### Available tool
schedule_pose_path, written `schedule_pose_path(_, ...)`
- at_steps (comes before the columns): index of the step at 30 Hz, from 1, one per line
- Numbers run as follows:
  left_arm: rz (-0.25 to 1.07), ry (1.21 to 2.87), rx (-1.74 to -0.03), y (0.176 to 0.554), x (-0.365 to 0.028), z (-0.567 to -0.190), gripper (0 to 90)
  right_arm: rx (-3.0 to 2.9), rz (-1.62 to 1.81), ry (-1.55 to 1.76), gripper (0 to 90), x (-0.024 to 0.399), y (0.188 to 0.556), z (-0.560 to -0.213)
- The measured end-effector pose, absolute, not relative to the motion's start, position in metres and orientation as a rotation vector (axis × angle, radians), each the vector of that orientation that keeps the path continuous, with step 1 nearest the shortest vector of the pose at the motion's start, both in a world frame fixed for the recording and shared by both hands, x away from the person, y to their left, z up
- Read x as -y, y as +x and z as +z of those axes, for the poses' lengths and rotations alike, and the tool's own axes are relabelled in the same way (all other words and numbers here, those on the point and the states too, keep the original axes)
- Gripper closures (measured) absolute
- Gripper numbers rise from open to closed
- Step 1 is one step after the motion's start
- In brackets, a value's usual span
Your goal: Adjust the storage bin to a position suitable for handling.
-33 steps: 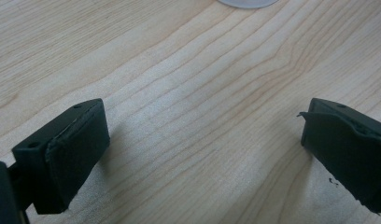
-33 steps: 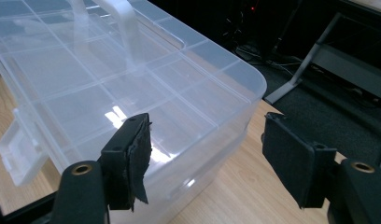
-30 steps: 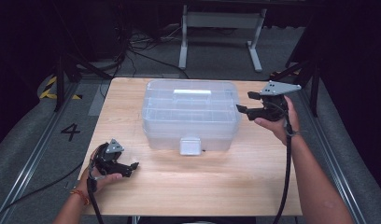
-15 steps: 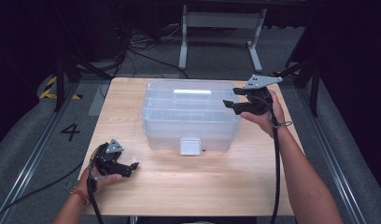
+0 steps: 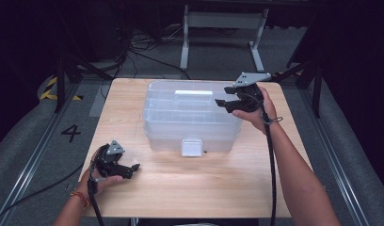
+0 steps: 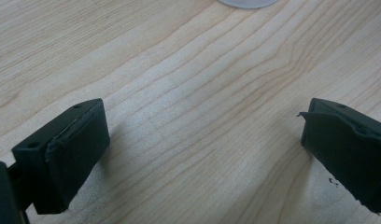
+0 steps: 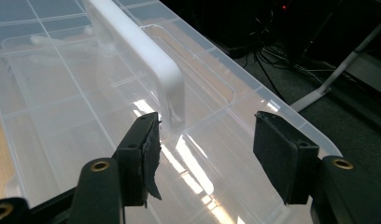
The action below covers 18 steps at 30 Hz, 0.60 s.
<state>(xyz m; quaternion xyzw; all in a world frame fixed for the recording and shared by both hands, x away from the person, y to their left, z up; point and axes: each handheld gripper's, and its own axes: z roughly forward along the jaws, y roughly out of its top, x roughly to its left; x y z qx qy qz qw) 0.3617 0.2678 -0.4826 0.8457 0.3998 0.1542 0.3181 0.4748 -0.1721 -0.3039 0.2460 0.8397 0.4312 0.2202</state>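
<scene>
Clear plastic compartment box with a white front latch (image 5: 192,117) sits mid-table on the pale wooden table (image 5: 199,188), lid down. Right gripper (image 7: 205,140) hovers over the lid's right end by the white flat carry handle (image 7: 146,60); jaws have just been closing, now roughly half open, nothing between the pads. Judgement: line one pad either side of the handle bar before squeezing. Left gripper (image 6: 202,149) rests wide open on bare wood, empty. Dividers visible through the lid; compartment contents cannot be made out.
</scene>
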Motion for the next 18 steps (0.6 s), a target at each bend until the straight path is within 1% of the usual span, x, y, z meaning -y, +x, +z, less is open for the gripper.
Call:
schedule_pose_path(13, 0.406, 2.225, -1.052, 0.362, -0.268, -0.483, 1.5, -2.362, 1.182, 0.647, 44.4, 0.153, 0.484, -0.304)
schedule_pose_path(18, 0.406, 2.225, -1.051, 0.362, -0.268, -0.483, 1.5, -2.382, 1.166, 0.616, 52.8, 0.144, 0.489, -0.303)
